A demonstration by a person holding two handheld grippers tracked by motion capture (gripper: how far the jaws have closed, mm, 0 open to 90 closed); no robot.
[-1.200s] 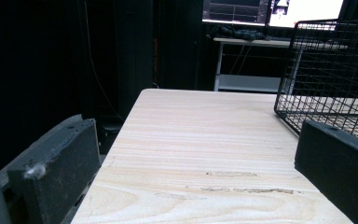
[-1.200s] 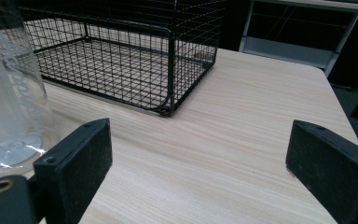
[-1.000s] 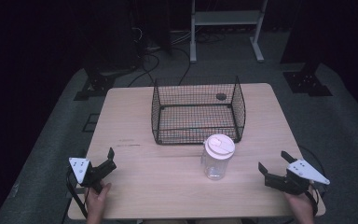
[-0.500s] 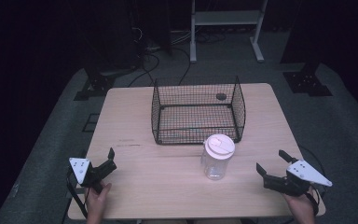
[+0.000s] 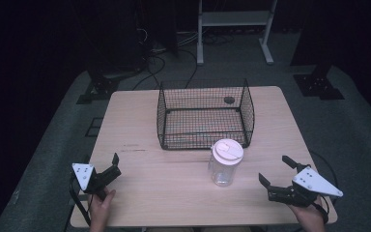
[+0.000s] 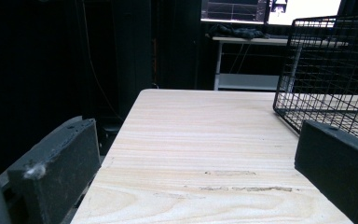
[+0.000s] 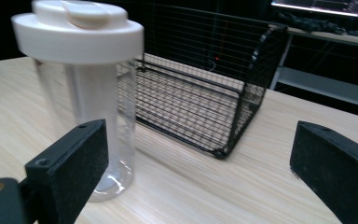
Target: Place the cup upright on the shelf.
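1. High view: I see the jar [image 5: 225, 164], clear-walled with a white lid [image 5: 227, 150], standing upright on the worktop [image 5: 140, 125] just in front of the wire basket [image 5: 205, 116], near its right front corner. My right claw [image 5: 276, 172] sits to the jar's right, near it but apart from it, jaws spread wide and holding nothing. My left claw [image 5: 114, 163] rests well apart at the worktop's left front, jaws parted and empty too.

2. Left gripper view: I look along the bare worktop [image 6: 205, 140] between two black jaws standing wide apart; the basket [image 6: 331, 70] rises at the right.

3. Right gripper view: the jar [image 7: 93, 112] stands close, just above and beyond my left jaw, with the basket [image 7: 205, 93] behind it. The right claw [image 7: 205, 177] gapes wide enough, I judge, to take the body.

4. Handling, as I judge it: the jar looks empty, so light and easy to tip; the wall is stiff, smooth plastic or glass, likely slippery.

5. I would grip the body at mid-height, below the lid [image 7: 77, 28], squarely across its width, since the lid may be loose and a low nudge could slide it.
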